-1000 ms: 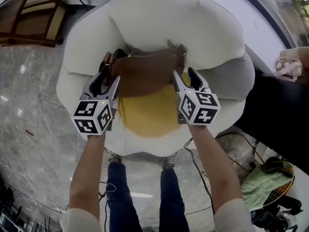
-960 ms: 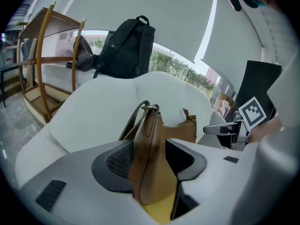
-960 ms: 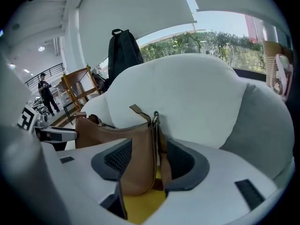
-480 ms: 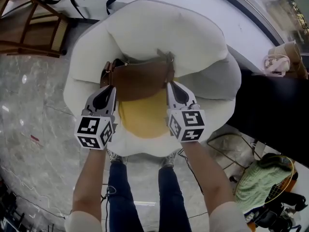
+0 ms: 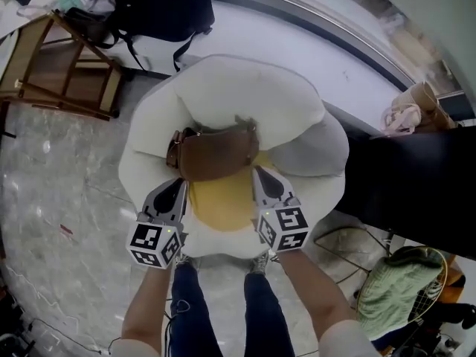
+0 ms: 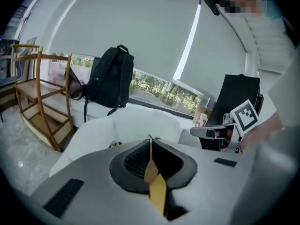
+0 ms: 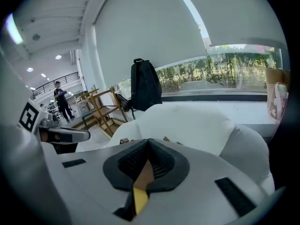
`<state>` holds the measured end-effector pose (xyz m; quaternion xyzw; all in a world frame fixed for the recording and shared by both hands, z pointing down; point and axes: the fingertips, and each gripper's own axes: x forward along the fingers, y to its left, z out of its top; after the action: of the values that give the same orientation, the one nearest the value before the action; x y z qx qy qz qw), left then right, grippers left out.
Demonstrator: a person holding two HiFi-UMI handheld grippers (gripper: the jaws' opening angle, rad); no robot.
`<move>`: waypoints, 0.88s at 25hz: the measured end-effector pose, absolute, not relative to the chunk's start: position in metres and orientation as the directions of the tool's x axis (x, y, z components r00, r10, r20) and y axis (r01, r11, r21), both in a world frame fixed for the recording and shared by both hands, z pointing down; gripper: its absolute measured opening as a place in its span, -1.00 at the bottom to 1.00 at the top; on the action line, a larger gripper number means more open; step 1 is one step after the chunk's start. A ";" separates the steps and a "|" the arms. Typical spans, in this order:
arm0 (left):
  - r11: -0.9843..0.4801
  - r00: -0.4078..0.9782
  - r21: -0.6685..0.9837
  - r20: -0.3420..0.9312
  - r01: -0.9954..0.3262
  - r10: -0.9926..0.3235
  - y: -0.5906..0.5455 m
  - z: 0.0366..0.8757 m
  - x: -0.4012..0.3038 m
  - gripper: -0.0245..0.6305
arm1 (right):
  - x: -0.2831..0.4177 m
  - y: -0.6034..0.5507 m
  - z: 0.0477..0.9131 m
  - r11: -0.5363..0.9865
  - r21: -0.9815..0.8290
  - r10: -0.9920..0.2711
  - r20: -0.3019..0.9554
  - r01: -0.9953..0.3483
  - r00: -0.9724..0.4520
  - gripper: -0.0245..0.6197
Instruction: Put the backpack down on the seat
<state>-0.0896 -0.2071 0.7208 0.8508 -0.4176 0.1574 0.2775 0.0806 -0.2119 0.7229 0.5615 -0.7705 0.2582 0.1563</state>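
The brown backpack (image 5: 216,155) lies on the armchair (image 5: 245,88), across the back of the yellow cushion (image 5: 223,207) and against the white backrest, with a strap end standing up at its top edge. Both grippers are on the near side of it and neither holds it. The left gripper (image 5: 178,181) points at the backpack's left end and the right gripper (image 5: 257,171) at its right end, each showing its marker cube toward the person. In the left gripper view the fingers (image 6: 133,161) have just been closing and now meet at the tips, with nothing between them. The right gripper view shows the same of that gripper's fingers (image 7: 131,161): just closed, tips together, empty. The person's legs (image 5: 186,303) stand on the marble floor (image 5: 59,199) right in front of the chair. Behind the chair a black backpack (image 5: 163,6) sits on the white sill (image 5: 297,28), with a wooden rack (image 5: 67,65) to its left. A green cloth (image 5: 398,285) lies on the floor at the lower right.
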 end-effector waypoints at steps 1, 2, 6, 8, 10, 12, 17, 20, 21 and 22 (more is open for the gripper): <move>-0.496 0.600 0.340 0.498 -0.799 -0.626 -0.203 0.711 -0.091 -0.79 | 0.081 -0.207 0.710 0.238 -0.230 -0.786 0.525 -0.944 -0.327 -0.83; -0.493 0.599 0.341 0.496 -0.800 -0.629 -0.199 0.700 -0.091 -0.79 | 0.083 -0.202 0.697 0.248 -0.230 -0.789 0.517 -0.941 -0.334 -0.83; -0.508 0.612 0.343 0.469 -0.790 -0.637 -0.190 0.652 -0.085 -0.80 | 0.090 -0.182 0.647 0.281 -0.206 -0.795 0.497 -0.937 -0.347 -0.83; -0.511 0.620 0.350 0.452 -0.785 -0.642 -0.186 0.625 -0.084 -0.80 | 0.089 -0.172 0.627 0.281 -0.214 -0.787 0.506 -0.936 -0.352 -0.83; -0.510 0.624 0.359 0.427 -0.782 -0.655 -0.183 0.599 -0.083 -0.79 | 0.089 -0.168 0.608 0.270 -0.234 -0.787 0.505 -0.934 -0.354 -0.83; -0.514 0.628 0.362 0.407 -0.778 -0.664 -0.177 0.572 -0.079 -0.79 | 0.091 -0.162 0.587 0.258 -0.250 -0.795 0.493 -0.933 -0.352 -0.83; -0.518 0.626 0.355 0.377 -0.779 -0.683 -0.162 0.502 -0.080 -0.79 | 0.090 -0.150 0.522 0.248 -0.277 -0.818 0.453 -0.928 -0.354 -0.83; -0.535 0.626 0.326 0.370 -0.779 -0.686 -0.150 0.471 -0.079 -0.79 | 0.089 -0.144 0.488 0.260 -0.273 -0.833 0.422 -0.926 -0.358 -0.83; -0.539 0.626 0.320 0.370 -0.780 -0.687 -0.145 0.463 -0.079 -0.80 | 0.088 -0.141 0.479 0.264 -0.272 -0.836 0.414 -0.925 -0.360 -0.83; -0.541 0.625 0.313 0.369 -0.780 -0.688 -0.142 0.455 -0.079 -0.80 | 0.086 -0.138 0.469 0.269 -0.269 -0.838 0.408 -0.925 -0.363 -0.83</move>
<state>-0.0793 -0.1416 0.4546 0.8720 -0.4209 0.1014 0.2284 0.0864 -0.1383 0.4690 0.5569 -0.7913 0.2350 0.0922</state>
